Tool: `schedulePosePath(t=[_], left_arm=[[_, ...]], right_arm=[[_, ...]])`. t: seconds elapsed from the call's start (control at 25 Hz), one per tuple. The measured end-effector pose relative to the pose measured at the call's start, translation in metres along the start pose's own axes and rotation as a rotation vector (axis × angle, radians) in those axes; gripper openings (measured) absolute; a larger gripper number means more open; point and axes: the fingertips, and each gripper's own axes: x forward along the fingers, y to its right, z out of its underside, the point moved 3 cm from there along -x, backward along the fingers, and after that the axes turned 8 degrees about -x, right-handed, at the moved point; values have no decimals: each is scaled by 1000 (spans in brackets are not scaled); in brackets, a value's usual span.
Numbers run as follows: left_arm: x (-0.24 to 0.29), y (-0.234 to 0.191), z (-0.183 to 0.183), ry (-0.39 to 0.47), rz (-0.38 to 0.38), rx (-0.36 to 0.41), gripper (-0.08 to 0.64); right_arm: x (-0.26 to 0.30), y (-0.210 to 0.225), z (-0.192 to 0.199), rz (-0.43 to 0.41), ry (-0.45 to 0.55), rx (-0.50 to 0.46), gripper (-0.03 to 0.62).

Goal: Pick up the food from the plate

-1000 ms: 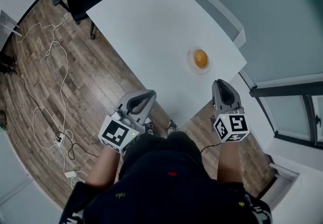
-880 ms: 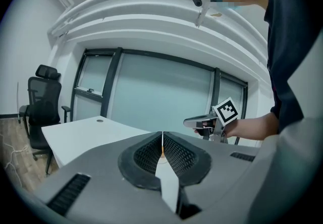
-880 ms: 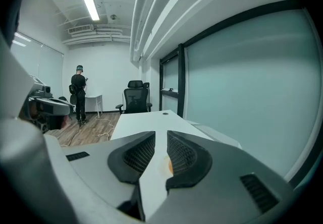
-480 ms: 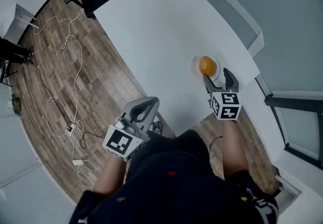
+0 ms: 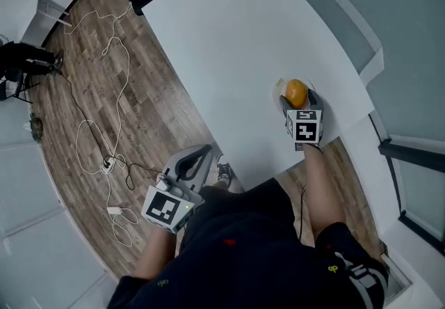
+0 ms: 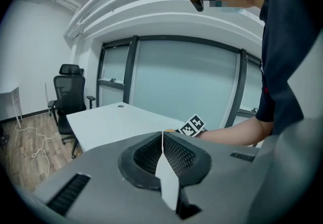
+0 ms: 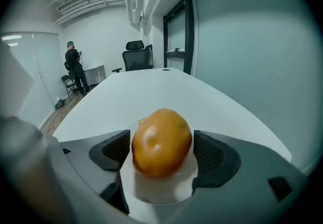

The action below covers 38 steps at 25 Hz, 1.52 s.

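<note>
The glossy orange food [image 7: 161, 142] sits on the small white plate [image 7: 162, 191]. The plate rests on the white table [image 5: 222, 43], close to the edge nearest you. Your right gripper [image 5: 299, 100] is down at the plate, its jaws opening wide. One jaw stands on each side of the food, and neither pad presses on it. Your left gripper [image 5: 199, 154] is well away from the plate, off the table and over the wood floor [image 5: 90, 57]. Its jaws are closed together on nothing. White cables [image 5: 104, 120] trail across that floor, and far beyond the plate a black office chair [image 7: 137, 56] stands at the table's other end.
</note>
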Motion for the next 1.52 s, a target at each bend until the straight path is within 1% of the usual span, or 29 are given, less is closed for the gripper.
schedulePosePath(t=[0.12, 0.28, 0.48, 0.6, 0.72, 0.84, 0.96, 1.04, 1.12, 1.2, 1.32, 1.52], left_arm=[[-5, 3, -1, 1, -4, 2, 26], [-12, 3, -10, 19, 20, 15, 26], [-15, 11, -26, 56, 83, 56, 26], [-19, 19, -38, 85, 125, 89, 26], [-25, 24, -50, 110, 167, 110, 26], [-31, 21, -60, 144, 198, 150, 26], [-24, 21, -72, 176, 220, 167, 26], [-22, 26, -81, 201, 250, 174, 26], [-24, 32, -89, 219, 277, 200, 26], [-26, 38, -96, 226, 293, 211, 26], [-26, 46, -104, 229, 315, 206, 26], [-30, 56, -114, 245, 341, 235, 26]], right_arm=[[-4, 1, -2, 30, -7, -34, 373], [-39, 3, -31, 71, 94, -43, 371], [-108, 8, -60, 126, 208, -29, 371], [-152, 3, -74, 150, 270, -34, 371], [-197, -7, -87, 171, 327, -11, 371], [-235, -23, -101, 170, 393, 9, 371], [-262, -25, -112, 170, 454, 15, 371], [-284, -24, -116, 201, 476, -4, 371], [-307, -25, -115, 248, 475, -42, 371], [-323, -25, -112, 278, 472, -54, 371], [-343, -23, -111, 299, 498, -44, 371], [-373, -28, -128, 323, 546, -98, 371]])
